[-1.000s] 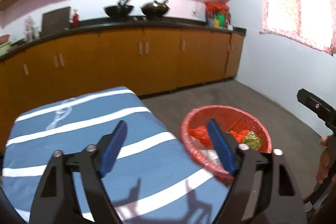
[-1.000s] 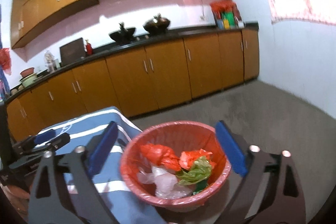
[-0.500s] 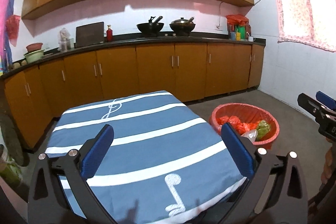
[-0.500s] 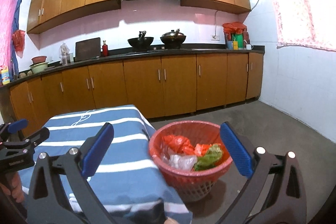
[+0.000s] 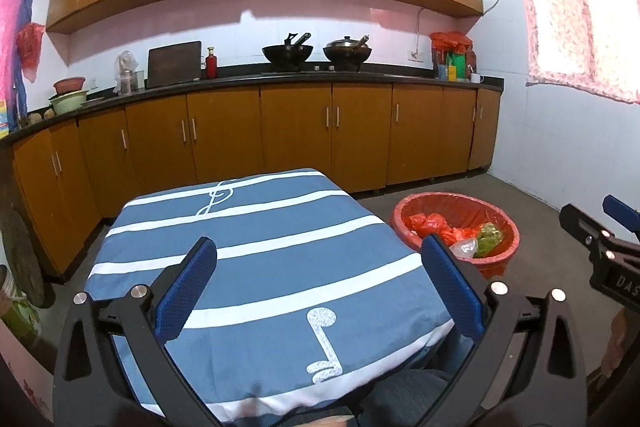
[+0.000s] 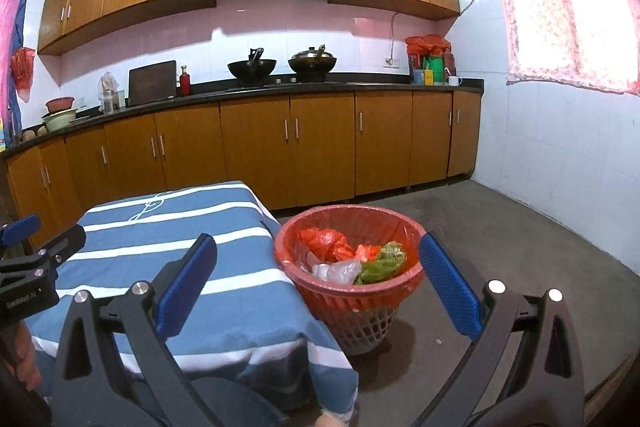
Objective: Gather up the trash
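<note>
A basket with a red plastic liner (image 6: 352, 223) stands on the floor just right of the table; it also shows in the left wrist view (image 5: 460, 205). In it lie red bags (image 6: 326, 241), a clear wrapper (image 6: 336, 271) and green scraps (image 6: 380, 263). My left gripper (image 5: 320, 259) is open and empty, above the near part of the blue striped tablecloth (image 5: 256, 251). My right gripper (image 6: 320, 259) is open and empty, held near and above the basket, at the table's right edge. No loose trash shows on the cloth.
Brown cabinets (image 5: 296, 135) with a black counter run along the back wall, with two woks (image 5: 288, 53) on the stove. A white tiled wall (image 6: 560, 163) with a curtained window is on the right. Grey floor (image 6: 500, 227) lies between basket and wall.
Both grippers have pulled back and risen away from the basket and levelled out. The left jaws have opened wider. The whole table and the kitchen are now in view.
</note>
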The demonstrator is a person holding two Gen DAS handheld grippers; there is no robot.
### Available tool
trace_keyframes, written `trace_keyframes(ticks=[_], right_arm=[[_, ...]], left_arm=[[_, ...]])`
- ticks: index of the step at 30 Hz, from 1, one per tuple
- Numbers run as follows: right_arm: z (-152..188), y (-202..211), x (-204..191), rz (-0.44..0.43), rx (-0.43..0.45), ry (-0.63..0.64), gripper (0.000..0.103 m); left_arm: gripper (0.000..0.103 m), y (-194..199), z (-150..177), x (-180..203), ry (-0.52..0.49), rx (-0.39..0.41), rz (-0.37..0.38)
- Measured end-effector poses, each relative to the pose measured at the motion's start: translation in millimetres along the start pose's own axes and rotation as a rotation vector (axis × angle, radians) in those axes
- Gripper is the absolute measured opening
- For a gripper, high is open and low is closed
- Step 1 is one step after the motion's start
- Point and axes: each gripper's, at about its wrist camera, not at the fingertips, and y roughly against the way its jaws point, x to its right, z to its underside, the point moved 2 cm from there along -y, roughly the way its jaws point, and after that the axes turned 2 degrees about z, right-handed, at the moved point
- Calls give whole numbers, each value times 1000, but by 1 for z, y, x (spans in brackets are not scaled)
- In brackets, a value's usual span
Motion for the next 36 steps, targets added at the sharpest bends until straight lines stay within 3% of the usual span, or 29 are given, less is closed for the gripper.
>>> trace_keyframes(ticks=[36], right_arm=[[9, 3, -5, 10, 9, -4, 99]], left_arm=[[101, 8, 11, -3, 9, -2, -16]])
